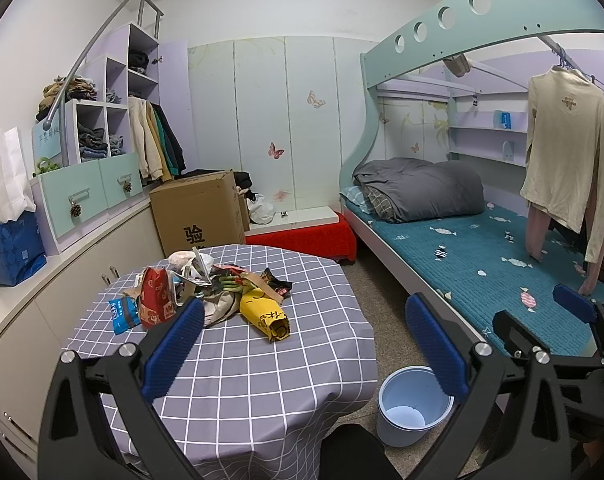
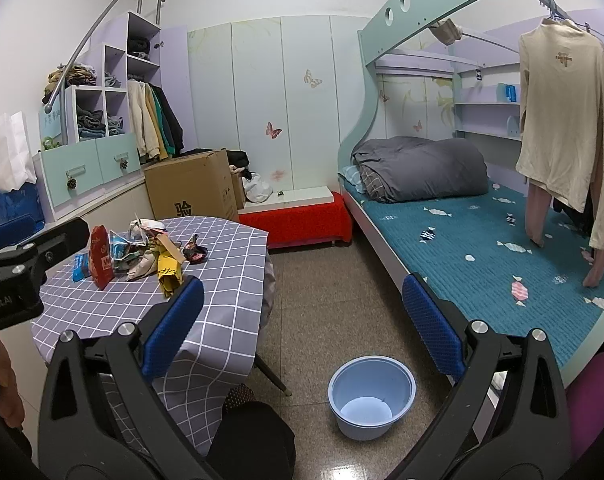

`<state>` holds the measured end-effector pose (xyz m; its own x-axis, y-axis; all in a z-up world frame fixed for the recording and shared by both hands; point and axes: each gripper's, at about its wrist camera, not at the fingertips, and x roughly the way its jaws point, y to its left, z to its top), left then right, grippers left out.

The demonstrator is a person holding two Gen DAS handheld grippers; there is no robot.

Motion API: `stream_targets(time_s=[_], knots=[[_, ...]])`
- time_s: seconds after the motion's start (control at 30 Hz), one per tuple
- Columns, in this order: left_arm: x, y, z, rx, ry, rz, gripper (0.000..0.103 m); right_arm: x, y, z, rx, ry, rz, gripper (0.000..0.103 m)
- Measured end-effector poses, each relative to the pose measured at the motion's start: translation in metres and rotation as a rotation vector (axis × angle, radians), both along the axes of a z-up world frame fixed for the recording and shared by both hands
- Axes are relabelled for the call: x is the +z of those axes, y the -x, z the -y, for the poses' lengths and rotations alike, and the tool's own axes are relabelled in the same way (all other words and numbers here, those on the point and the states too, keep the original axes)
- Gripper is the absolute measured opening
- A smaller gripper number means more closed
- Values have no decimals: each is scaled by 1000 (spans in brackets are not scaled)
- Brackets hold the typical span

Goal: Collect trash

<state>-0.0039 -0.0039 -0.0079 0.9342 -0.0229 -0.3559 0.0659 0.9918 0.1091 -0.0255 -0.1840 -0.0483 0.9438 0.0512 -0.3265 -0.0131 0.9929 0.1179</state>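
Note:
A heap of trash [image 1: 206,292] lies on the table with the grey checked cloth [image 1: 262,360]: a red snack bag [image 1: 154,300], a blue wrapper [image 1: 122,314], a yellow paper bag [image 1: 266,316], a dark wrapper [image 1: 276,282]. The heap also shows in the right wrist view [image 2: 142,256]. A light blue bin [image 1: 412,404] stands empty on the floor to the right of the table; it shows in the right wrist view too [image 2: 370,396]. My left gripper [image 1: 302,348] is open and empty, near the heap. My right gripper [image 2: 302,324] is open and empty, above the floor.
A bed with a teal cover [image 1: 482,264] runs along the right. A cardboard box [image 1: 198,212] and a red low bench [image 1: 302,236] stand behind the table. White cabinets [image 1: 62,280] line the left wall. A cream shirt [image 1: 562,160] hangs over the bed.

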Motion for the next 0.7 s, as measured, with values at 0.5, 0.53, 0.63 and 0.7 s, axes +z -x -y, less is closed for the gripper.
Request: stream_targets(time_s=[0.5, 0.53, 0.63, 0.7], knots=[[-1, 1, 5, -4, -3, 0, 99, -2, 1, -3, 3, -2, -5, 97], [0, 1, 4, -5, -4, -1, 99, -2, 0, -3, 3, -1, -6, 97], [0, 1, 7, -11, -5, -5, 99, -3, 0, -3, 3, -1, -9, 97], [2, 1, 8, -14, -7, -6, 99, -3, -1, -4, 5, -2, -10, 97]])
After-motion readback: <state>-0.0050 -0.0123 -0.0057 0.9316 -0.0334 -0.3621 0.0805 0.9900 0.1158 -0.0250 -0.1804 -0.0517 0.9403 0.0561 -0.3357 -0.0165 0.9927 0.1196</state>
